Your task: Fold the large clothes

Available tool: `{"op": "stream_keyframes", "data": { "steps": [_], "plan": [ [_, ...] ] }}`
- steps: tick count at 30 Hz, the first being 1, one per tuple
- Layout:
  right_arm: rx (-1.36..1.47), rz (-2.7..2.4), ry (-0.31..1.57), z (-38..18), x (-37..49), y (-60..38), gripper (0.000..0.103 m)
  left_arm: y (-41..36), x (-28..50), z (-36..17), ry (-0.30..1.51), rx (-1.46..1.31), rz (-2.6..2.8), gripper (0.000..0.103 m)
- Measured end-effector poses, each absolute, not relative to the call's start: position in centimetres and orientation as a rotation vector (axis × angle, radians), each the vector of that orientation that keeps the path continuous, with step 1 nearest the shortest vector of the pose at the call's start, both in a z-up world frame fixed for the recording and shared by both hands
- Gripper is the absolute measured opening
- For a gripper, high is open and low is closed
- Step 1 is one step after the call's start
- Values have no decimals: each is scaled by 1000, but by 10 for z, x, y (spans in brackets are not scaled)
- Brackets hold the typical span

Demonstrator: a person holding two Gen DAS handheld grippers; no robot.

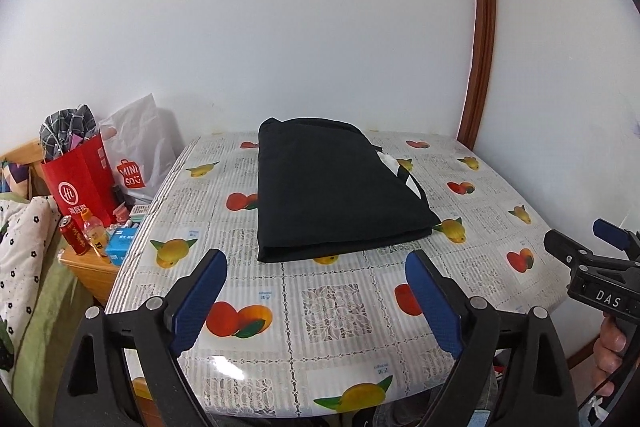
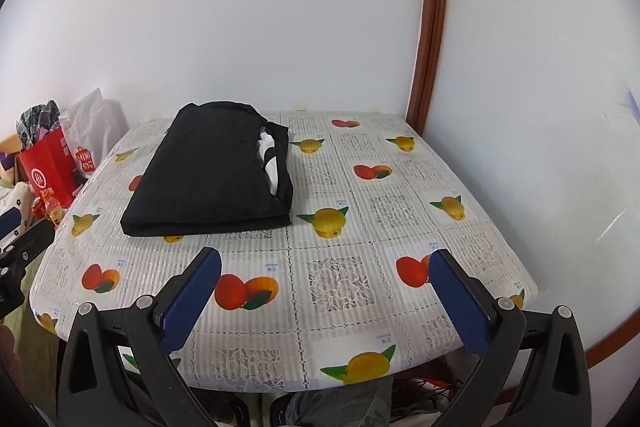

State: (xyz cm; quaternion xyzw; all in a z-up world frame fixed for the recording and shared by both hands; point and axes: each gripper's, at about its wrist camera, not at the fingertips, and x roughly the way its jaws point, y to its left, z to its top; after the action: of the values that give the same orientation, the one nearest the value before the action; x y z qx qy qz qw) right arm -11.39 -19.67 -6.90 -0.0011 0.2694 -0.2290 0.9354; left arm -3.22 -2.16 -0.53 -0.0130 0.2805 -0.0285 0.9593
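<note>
A black garment [image 1: 336, 191] lies folded into a neat rectangle on the table, toward the wall; a bit of white shows at its right edge. In the right wrist view the same black garment [image 2: 216, 179] sits at the left half of the table. My left gripper [image 1: 316, 263] hovers above the table's near part, just short of the garment's front edge, open with nothing between its blue pads. My right gripper [image 2: 326, 259] is open too and holds nothing, to the right of the garment and nearer the front edge. It also shows at the right in the left wrist view as my right gripper [image 1: 576, 239].
The table [image 1: 340, 307] wears a fruit-print plastic cloth and stands against a white wall. Left of it, a red paper bag [image 1: 80, 179], a white shopping bag [image 1: 140, 147], a can and a bottle [image 1: 94, 235] sit on a low wooden stand. A brown door frame [image 2: 428, 27] rises at the right.
</note>
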Motion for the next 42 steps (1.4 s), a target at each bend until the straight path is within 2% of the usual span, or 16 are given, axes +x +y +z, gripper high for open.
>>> {"op": "stream_keyframes", "data": {
  "steps": [42],
  "plan": [
    [15,-484,544,-68,-122,-198,102,-21,-36,-3,570,-43,-50,91]
  ]
}}
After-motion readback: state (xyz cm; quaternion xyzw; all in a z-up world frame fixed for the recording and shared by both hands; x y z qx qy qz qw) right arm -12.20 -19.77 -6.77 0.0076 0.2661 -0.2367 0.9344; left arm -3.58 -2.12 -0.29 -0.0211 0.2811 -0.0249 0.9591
